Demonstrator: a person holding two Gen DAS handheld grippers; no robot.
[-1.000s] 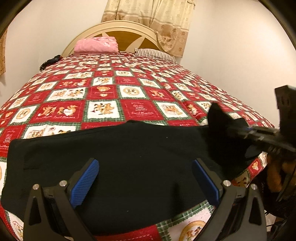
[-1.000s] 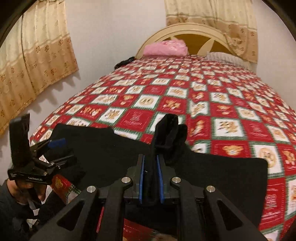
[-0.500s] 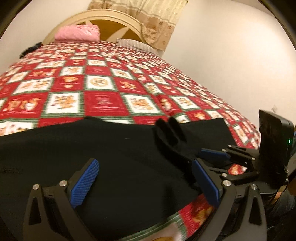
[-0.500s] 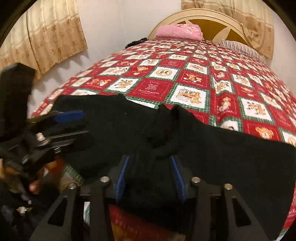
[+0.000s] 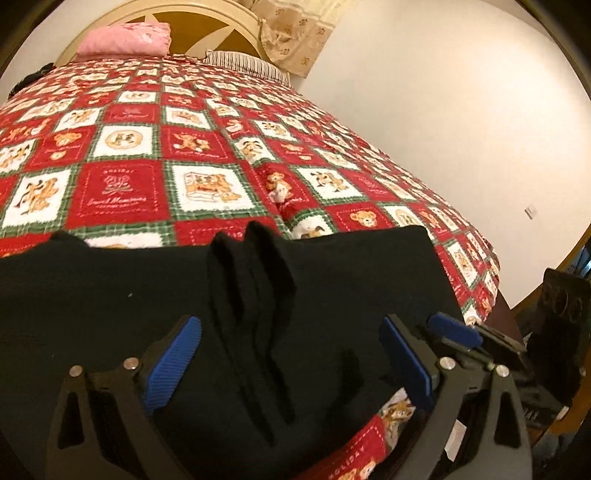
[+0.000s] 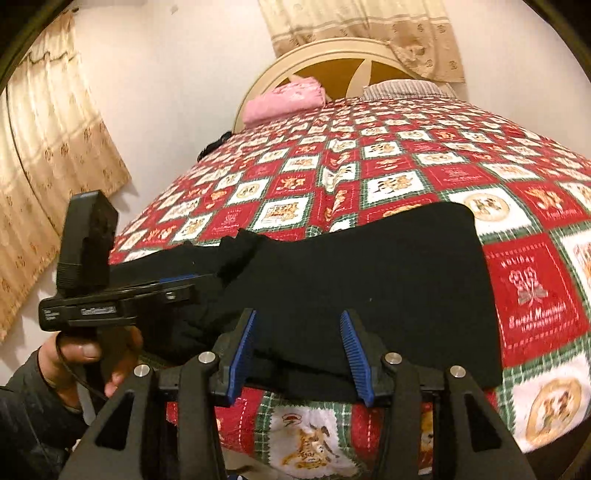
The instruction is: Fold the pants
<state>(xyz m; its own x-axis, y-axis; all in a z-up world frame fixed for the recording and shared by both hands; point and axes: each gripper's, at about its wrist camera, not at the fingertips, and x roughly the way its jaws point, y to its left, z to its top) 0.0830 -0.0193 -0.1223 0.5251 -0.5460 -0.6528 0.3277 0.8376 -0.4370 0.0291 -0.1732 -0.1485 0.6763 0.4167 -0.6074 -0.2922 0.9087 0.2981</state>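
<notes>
Two grippers — fingers released | black pants (image 5: 332, 295) lie flat beneath both, ungripped

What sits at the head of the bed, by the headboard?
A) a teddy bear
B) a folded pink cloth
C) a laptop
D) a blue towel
B: a folded pink cloth lies against the headboard, beyond the quilt.

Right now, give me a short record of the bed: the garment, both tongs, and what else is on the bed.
garment: black pants lying across the near edge of the quilt, bunched ridge in the middle
left tongs: open above the pants, just closed slightly
right tongs: open, just released, pants edge between the pads
also on bed: pink pillow, striped pillow
</notes>
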